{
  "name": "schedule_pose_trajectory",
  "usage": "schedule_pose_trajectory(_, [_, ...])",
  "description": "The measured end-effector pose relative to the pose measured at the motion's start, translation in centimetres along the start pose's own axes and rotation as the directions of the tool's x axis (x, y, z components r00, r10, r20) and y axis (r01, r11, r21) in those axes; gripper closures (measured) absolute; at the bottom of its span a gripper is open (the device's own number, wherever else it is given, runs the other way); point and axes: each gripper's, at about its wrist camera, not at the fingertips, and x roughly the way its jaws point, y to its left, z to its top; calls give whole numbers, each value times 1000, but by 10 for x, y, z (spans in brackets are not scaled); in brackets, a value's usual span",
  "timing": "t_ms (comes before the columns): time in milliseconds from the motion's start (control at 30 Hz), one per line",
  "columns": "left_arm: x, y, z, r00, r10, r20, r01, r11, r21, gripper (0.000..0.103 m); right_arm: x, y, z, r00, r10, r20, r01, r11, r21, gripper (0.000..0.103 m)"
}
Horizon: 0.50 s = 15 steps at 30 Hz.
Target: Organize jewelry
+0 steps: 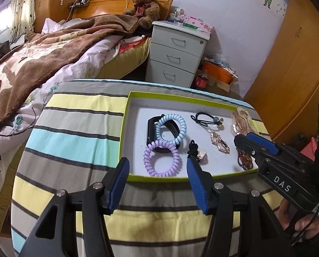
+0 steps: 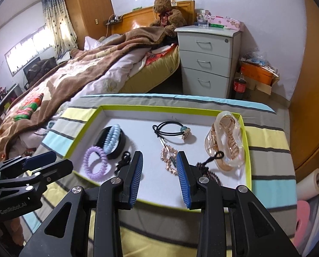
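Observation:
A shallow green-rimmed tray (image 1: 125, 115) (image 2: 248, 150) lies on a striped table. In it are a purple coil hair tie (image 1: 162, 159) (image 2: 96, 163), a blue coil tie (image 1: 171, 128) (image 2: 112, 139) on a black band (image 1: 151, 132), a black elastic with a bead (image 1: 208, 121) (image 2: 174, 131), a rose-gold pendant (image 1: 219, 142) (image 2: 169, 156), a clear hair claw (image 2: 225, 139) and a dark bead bracelet (image 2: 208, 170). My left gripper (image 1: 158, 162) is open at the tray's near edge, by the purple tie. My right gripper (image 2: 159, 156) is open over the tray, near the pendant.
The table's striped cloth (image 1: 73, 128) hangs close to a bed with a brown blanket (image 1: 41, 60) on the left. A white drawer cabinet (image 1: 176, 53) stands behind. A wooden wardrobe (image 1: 292, 64) is on the right.

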Motion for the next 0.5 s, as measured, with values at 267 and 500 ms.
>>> schedule_pose_trajectory(267, [-26,-2,-20,999,24,36,-24,1000,14,41,-36,3,-19,999,-17,42,16,1000,27,69])
schedule_pose_trajectory(500, [-50,-6,-41,995,64,83,-68,996,49,38,-61,7,-42,996,-51,70,48,998,41,69])
